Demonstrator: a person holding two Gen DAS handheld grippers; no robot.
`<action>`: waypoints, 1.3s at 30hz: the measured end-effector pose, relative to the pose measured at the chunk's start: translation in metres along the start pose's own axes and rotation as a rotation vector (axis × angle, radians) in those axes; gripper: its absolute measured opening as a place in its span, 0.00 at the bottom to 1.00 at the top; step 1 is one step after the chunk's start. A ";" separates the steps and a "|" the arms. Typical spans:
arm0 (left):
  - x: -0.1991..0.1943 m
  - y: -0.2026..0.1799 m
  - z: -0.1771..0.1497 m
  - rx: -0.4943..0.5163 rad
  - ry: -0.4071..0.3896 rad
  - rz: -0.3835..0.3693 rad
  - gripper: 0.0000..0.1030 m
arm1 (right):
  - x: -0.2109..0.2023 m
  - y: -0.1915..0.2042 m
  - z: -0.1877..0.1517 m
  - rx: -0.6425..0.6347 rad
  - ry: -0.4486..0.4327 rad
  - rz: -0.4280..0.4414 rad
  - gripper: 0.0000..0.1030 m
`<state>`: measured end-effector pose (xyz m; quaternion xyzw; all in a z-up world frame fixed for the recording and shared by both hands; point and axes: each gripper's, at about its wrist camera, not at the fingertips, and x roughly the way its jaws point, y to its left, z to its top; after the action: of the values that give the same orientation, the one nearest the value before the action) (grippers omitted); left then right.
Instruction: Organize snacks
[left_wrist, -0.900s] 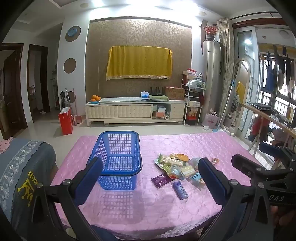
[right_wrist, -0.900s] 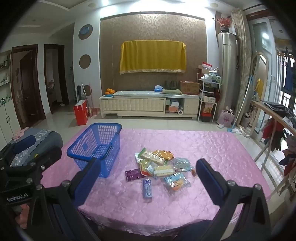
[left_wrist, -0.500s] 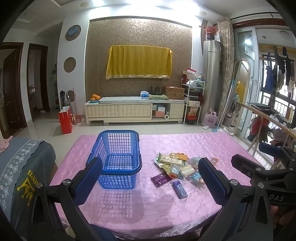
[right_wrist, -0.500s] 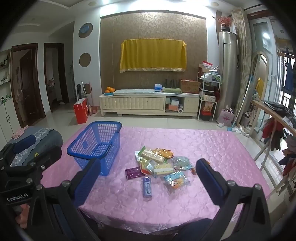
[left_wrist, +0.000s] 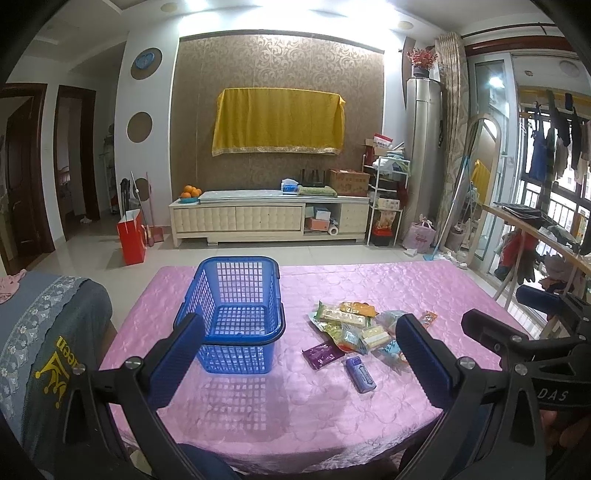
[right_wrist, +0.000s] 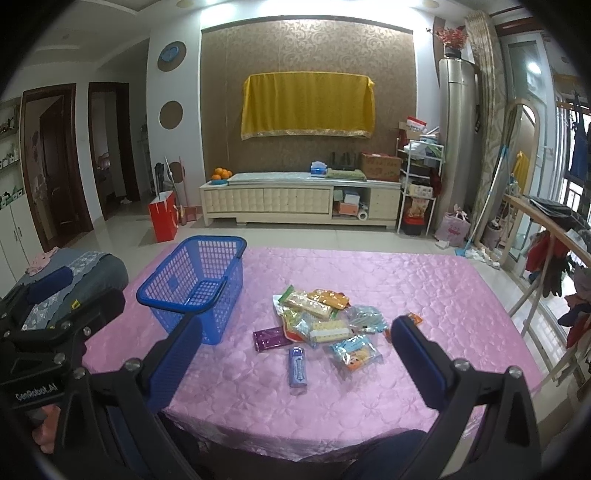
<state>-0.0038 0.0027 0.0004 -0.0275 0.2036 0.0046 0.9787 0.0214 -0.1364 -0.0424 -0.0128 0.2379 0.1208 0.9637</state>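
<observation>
An empty blue plastic basket stands on the left part of a pink-covered table. To its right lies a pile of snack packets, with a purple packet and a blue-purple bar at the near edge of the pile. My left gripper is open and empty above the table's near edge. My right gripper is open and empty, held near the front edge before the pile.
A grey-covered chair stands at the table's left. A cream TV cabinet is against the far wall. A clothes rack stands to the right of the table.
Both grippers have drifted slightly; the table and snacks sit a little higher in view. Nothing was taken hold of or moved.
</observation>
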 end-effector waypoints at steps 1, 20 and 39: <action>0.000 0.000 0.000 0.000 0.001 0.000 0.99 | 0.000 0.001 0.001 0.001 0.000 0.001 1.00; -0.001 -0.003 0.002 -0.002 -0.004 0.000 0.99 | -0.001 0.003 0.001 0.001 -0.001 -0.003 1.00; 0.004 -0.021 0.014 0.060 -0.027 -0.035 0.99 | -0.008 -0.012 0.002 0.008 -0.077 0.007 1.00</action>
<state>0.0058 -0.0179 0.0132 -0.0018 0.1897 -0.0181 0.9817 0.0179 -0.1501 -0.0372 -0.0034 0.2013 0.1235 0.9717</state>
